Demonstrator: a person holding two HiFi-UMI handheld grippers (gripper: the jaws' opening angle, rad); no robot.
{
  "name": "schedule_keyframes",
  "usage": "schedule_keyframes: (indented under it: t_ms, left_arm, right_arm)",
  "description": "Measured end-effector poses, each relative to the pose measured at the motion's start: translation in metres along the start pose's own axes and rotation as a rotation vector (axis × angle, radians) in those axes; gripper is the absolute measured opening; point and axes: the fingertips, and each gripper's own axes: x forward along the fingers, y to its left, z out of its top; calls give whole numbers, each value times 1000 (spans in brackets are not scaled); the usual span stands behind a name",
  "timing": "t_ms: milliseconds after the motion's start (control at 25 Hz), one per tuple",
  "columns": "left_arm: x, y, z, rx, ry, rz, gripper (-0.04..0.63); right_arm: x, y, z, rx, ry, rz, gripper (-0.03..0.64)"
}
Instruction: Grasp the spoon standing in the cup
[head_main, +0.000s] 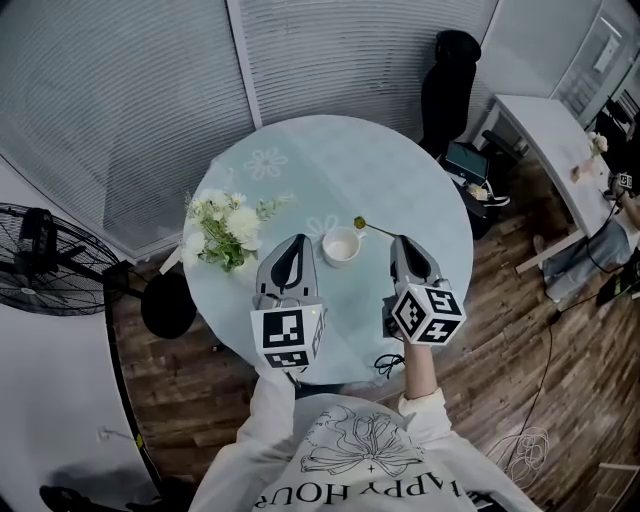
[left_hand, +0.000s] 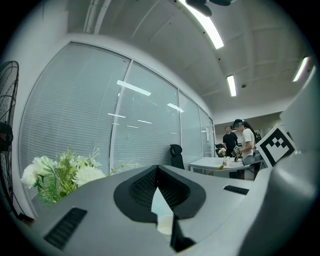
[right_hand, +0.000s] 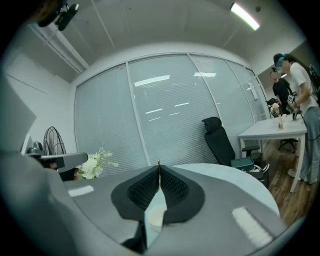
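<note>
Round table (head_main: 400, 170) (cup (head_main: 341, 245) and flowers (head_main: 222, 232) on it) over wooden floor (head_main: 520, 330).

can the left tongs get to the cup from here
Probably yes: the cup sits just ahead and right of the left tongs, nothing between. Their jaws are together, so they'd need opening.

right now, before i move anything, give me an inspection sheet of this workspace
surface: round pale table, flower print, no spills seen
job's things: white cup upright near the table's middle; thin spoon pinched in the right claw, its far end by the cup's rim
clutter: white flower bunch on the table's left
grippers: left claw shut, empty; right claw shut on the spoon
cables: loose coil on the floor, right
surroundings: floor fan, black chair, second table, blinds, people by that table
</note>
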Motion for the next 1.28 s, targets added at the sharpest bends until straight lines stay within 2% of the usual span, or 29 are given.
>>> schedule_keyframes:
  t_ms: [200, 1280]
  left_arm:
    - [-3, -2, 8, 5, -15, -2, 6]
    - [-10, -4, 18, 7, -42, 0, 6]
  right_arm:
    - [-7, 2, 12, -37, -18, -9, 15]
    - [-19, 13, 32, -41, -63, 9, 15]
